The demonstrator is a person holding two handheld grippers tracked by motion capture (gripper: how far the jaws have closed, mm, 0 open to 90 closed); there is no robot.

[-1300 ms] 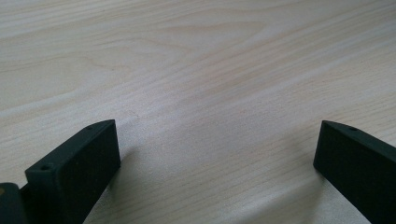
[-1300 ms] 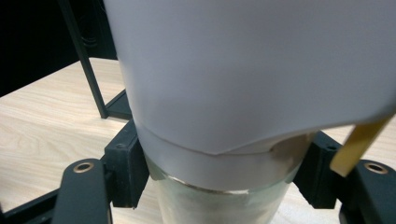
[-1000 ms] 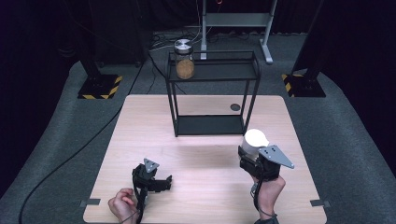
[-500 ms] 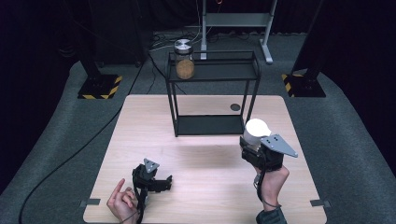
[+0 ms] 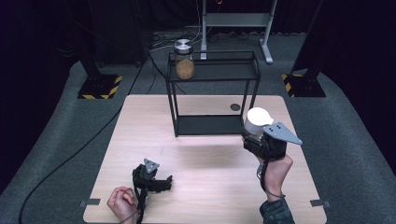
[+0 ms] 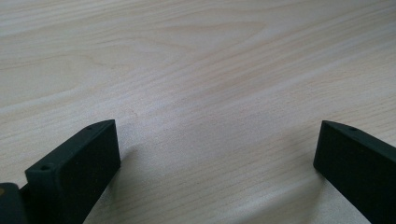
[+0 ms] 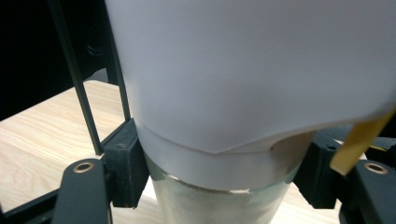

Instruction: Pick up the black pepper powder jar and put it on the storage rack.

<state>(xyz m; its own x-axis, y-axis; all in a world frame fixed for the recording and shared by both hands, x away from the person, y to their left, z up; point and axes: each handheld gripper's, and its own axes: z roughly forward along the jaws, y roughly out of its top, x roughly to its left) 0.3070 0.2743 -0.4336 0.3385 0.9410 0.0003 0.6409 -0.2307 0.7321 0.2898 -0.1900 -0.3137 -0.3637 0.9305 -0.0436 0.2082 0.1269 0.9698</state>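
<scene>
White and rounded on top, a container (image 5: 258, 119) with a silvery metal lower body sits clamped in your right claw (image 5: 256, 140), at about four o'clock on the pale wooden desk (image 5: 140, 140). In the right gripper view the two black jaws press against the container's (image 7: 243, 93) metal sides, with a thin yellowish strip at the right edge whose nature is unclear.

Since a second ago, your right hand (image 5: 275, 170) has carried the container away from you and a little upward, so it now hangs just in front of the black wire rack (image 5: 212, 93) at twelve o'clock, close to the rack's lower shelf. That suggests the container is headed for a shelf of the rack, though which one can't be told yet.

On the rack's top shelf, at its left end, stands a glass jar (image 5: 185, 59) with a metal lid and brown contents.

Your left claw (image 5: 161, 183) rests low at seven o'clock, jaws spread wide with nothing between them; the left gripper view shows bare wood grain between the jaws. Your left hand (image 5: 122, 203) lies beside it and has barely shifted.
</scene>
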